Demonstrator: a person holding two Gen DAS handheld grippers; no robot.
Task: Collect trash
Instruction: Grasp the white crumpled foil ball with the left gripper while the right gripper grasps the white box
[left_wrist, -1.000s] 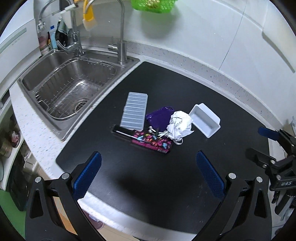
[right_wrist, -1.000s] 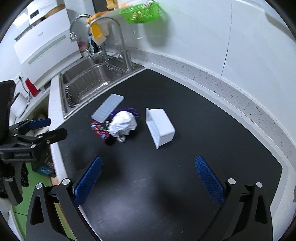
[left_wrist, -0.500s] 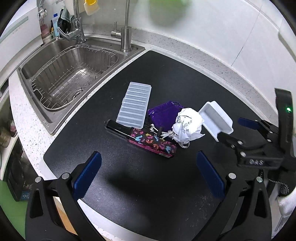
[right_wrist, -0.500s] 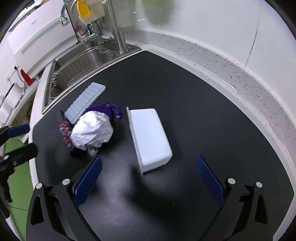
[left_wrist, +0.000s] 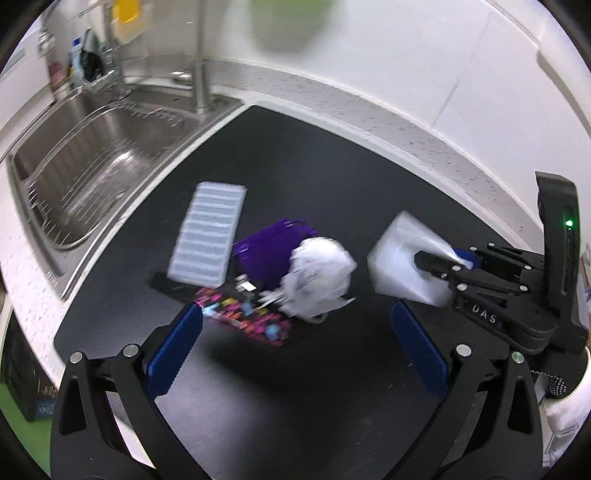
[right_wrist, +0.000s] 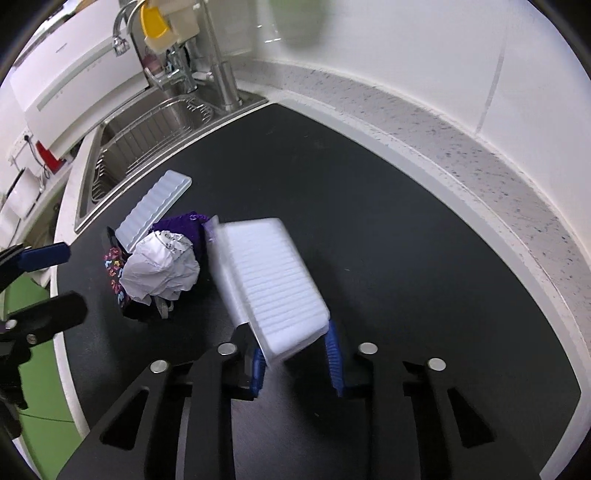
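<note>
The black mat (right_wrist: 388, 206) on the worktop (right_wrist: 480, 177) is the landmark; the sink (left_wrist: 92, 173) lies just off its left edge. Near the mat's middle sits a pile: a crumpled paper ball (right_wrist: 160, 267) on a purple wrapper (left_wrist: 271, 245), with a patterned packet (left_wrist: 243, 319) and a ribbed clear lid (left_wrist: 210, 236) touching it. Just right of the pile, the white tub (right_wrist: 269, 280) is tilted, its near end between the fingers (right_wrist: 334, 354) of the right gripper (right_wrist: 295, 360), which are closing on it with one pad inside its rim. The left gripper (left_wrist: 291, 356) hovers over the mat's near edge, fingers spread wide with nothing between them, the pile just beyond.
</note>
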